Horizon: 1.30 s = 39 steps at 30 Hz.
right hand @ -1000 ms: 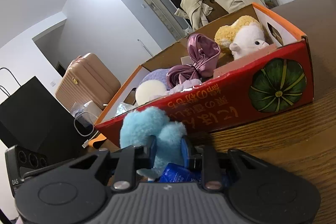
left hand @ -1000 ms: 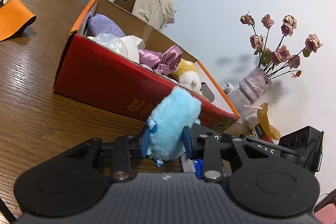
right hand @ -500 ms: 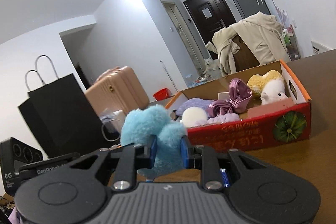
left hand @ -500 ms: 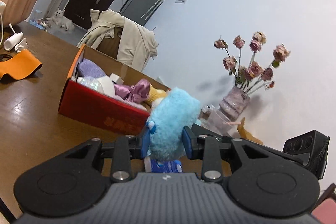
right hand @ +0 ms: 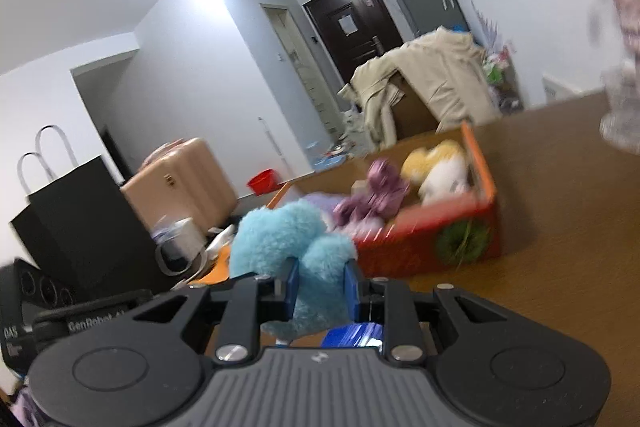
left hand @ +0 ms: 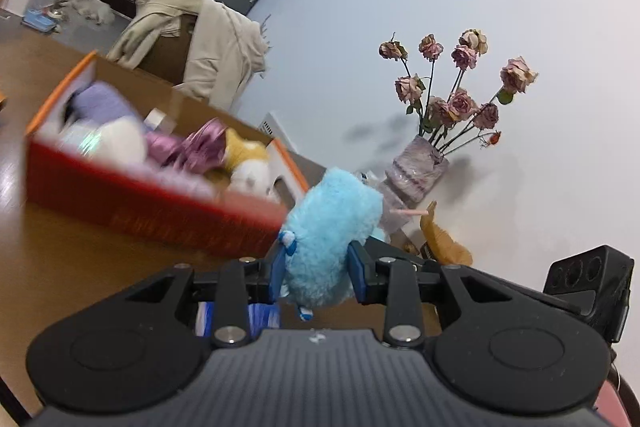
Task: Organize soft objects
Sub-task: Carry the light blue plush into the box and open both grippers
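Bench (left hand: 60, 267), brown wood, bearing red box (left hand: 160, 215) of soft toys. Blue plush (left hand: 332, 239) we hold raised just beside box, jaws of left gripper (left hand: 318, 269) and right gripper (right hand: 318, 287) both pinching it.

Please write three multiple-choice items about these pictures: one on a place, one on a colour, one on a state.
1. Where is the yellow-and-white plush?
A. inside the red box
B. on the floor
C. in the black bag

2. What colour is the fluffy toy between the jaws?
A. pink
B. light blue
C. green

3. How is the left gripper?
A. open and empty
B. shut on the fluffy toy
C. shut on the vase

Answers:
1. A, it lies among the other soft things within the box walls.
2. B, its fur is light blue in both wrist views.
3. B, both blue pads press into the toy's fur; the right gripper grips it too.
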Motion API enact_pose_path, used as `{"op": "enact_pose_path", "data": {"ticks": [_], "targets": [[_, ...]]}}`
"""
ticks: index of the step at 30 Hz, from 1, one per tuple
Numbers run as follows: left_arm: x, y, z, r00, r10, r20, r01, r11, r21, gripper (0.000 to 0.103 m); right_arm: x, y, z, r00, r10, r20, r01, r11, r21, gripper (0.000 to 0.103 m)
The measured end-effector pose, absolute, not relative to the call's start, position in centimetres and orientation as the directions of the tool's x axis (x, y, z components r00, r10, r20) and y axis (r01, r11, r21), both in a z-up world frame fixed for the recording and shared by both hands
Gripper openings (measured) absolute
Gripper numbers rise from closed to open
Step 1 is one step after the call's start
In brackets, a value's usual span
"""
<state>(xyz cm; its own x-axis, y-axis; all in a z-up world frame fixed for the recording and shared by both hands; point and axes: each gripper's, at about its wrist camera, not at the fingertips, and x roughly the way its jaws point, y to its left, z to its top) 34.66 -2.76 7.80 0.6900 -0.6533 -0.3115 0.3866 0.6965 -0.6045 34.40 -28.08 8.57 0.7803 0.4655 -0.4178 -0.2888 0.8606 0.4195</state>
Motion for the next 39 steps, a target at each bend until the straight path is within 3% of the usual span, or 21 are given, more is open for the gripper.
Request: {"op": "enact_pose_path", "data": {"ticks": [5,10,11,13,16,19,24,28,30,34,39], "targets": [[44.0,-4.3,8.3,0.678,-0.645,-0.353,0.297,0.679,-0.671,0.033,43.8,-29.2,9.9,0.761,0.435,-0.482,-0.282,0.890,0.359,0.024],[52.5,-5.0,6.5,0.667,-0.541,-0.512,0.114,0.753,-0.647,0.032,54.4,-28.2,8.1,0.666,0.432,-0.608,-0.298,0.902,0.313,0.023],[53.8,-5.3,6.0,0.652,-0.516,-0.555,0.089,0.779,-0.621,0.031,56.2,-27.6,7.4,0.649,0.421,-0.634,-0.305,0.907,0.290,0.021],[55.9,-5.5,5.0,0.618,-0.458,-0.639,0.022,0.822,-0.568,0.026,58.9,-26.2,6.1,0.629,0.394,-0.670,-0.326,0.916,0.233,0.006],[57.0,-5.5,3.3,0.585,-0.445,-0.678,0.002,0.837,-0.548,0.026,61.0,-23.7,3.5,0.599,0.328,-0.730,-0.355,0.926,0.125,0.004],[56.9,-5.6,2.2,0.580,-0.441,-0.685,0.034,0.854,-0.520,0.024,61.0,-22.3,3.1,0.590,0.313,-0.744,-0.404,0.913,0.064,0.003],[56.5,-5.2,2.3,0.586,-0.450,-0.674,0.034,0.844,-0.535,0.026,61.0,-23.0,3.2,0.576,0.357,-0.735,-0.401,0.907,0.126,0.007],[54.2,-4.7,3.9,0.607,-0.460,-0.648,0.072,0.844,-0.532,0.035,60.5,-23.4,3.8,0.585,0.370,-0.722,-0.408,0.903,0.133,0.012],[52.1,-4.1,5.5,0.640,-0.461,-0.615,0.137,0.856,-0.499,0.049,59.7,-24.0,5.2,0.609,0.396,-0.687,-0.410,0.899,0.154,0.019],[46.8,-2.6,8.9,0.702,-0.436,-0.563,0.242,0.890,-0.387,0.052,56.8,-25.2,9.2,0.668,0.412,-0.620,-0.414,0.898,0.150,0.023],[40.8,-0.6,12.3,0.773,-0.391,-0.500,0.282,0.917,-0.281,0.063,50.8,-25.9,13.7,0.730,0.421,-0.538,-0.427,0.896,0.123,0.039]]}}
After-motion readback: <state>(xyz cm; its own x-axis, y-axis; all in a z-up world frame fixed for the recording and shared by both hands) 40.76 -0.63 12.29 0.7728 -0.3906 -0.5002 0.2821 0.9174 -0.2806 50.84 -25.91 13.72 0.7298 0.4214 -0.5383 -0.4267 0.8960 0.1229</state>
